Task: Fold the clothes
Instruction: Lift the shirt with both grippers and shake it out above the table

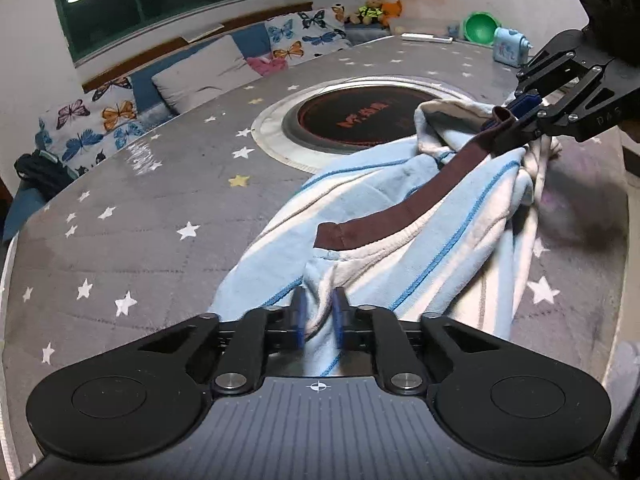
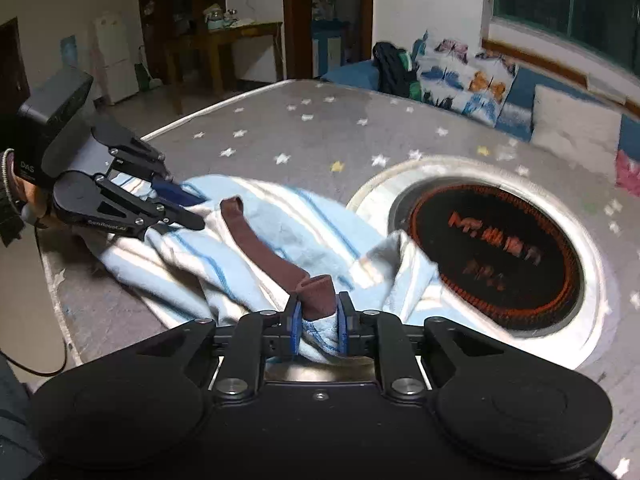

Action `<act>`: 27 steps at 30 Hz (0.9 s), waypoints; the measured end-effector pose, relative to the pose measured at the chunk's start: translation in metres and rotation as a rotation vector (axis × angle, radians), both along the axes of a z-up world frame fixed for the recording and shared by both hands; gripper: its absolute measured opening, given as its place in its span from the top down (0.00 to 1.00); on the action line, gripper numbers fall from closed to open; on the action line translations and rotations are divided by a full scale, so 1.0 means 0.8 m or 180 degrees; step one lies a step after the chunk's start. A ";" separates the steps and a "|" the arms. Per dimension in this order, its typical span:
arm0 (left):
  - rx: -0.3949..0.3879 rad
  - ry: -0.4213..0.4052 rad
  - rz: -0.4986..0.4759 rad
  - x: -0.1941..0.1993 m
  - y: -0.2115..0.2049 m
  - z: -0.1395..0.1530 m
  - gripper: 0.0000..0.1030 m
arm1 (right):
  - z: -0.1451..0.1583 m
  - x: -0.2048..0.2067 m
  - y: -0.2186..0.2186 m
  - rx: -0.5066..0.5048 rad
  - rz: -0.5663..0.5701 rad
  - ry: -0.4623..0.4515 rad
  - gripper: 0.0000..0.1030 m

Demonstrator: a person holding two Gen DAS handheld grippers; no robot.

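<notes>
A light blue and white striped garment (image 1: 400, 208) with a brown waistband (image 1: 424, 196) lies bunched on the grey star-patterned table cover (image 1: 140, 240). My left gripper (image 1: 318, 312) is shut on the garment's near edge, cloth pinched between its blue pads. My right gripper (image 1: 516, 114) is shut on the far end of the brown waistband, lifting it. In the right wrist view, my right gripper (image 2: 318, 320) clamps the brown waistband (image 2: 264, 240) and striped cloth (image 2: 248, 248). My left gripper (image 2: 188, 204) grips the garment's opposite end.
A round black and orange inset (image 1: 360, 116) with a pale ring sits in the table's middle, partly under the garment. Butterfly cushions (image 1: 104, 120) line a bench behind. Toys, a green bowl (image 1: 480, 26) and a blue box (image 1: 510, 46) stand at the far edge.
</notes>
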State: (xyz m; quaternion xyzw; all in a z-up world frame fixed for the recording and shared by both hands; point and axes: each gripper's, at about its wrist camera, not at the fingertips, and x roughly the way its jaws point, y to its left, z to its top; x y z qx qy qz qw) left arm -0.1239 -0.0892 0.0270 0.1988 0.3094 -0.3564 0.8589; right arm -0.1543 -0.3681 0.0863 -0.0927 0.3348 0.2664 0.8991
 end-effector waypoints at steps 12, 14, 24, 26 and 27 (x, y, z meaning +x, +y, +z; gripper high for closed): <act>-0.0559 -0.0085 0.0775 0.112 0.027 0.103 0.94 | 0.115 0.080 0.026 -0.0193 -0.0137 -0.0682 0.84; -0.0595 -0.0249 0.0907 0.152 0.020 0.145 0.94 | 0.149 0.101 0.029 -0.0197 -0.0241 -0.0905 0.85; -0.1093 -0.1765 0.1223 0.218 -0.017 0.412 0.94 | 0.320 0.204 0.045 -0.0213 -0.0763 -0.2018 0.85; -0.1167 -0.1981 0.1213 0.201 -0.021 0.433 0.94 | 0.354 0.225 0.048 -0.0216 -0.0868 -0.2241 0.85; -0.1185 -0.2038 0.1204 0.191 -0.022 0.436 0.94 | 0.371 0.235 0.050 -0.0217 -0.0920 -0.2352 0.85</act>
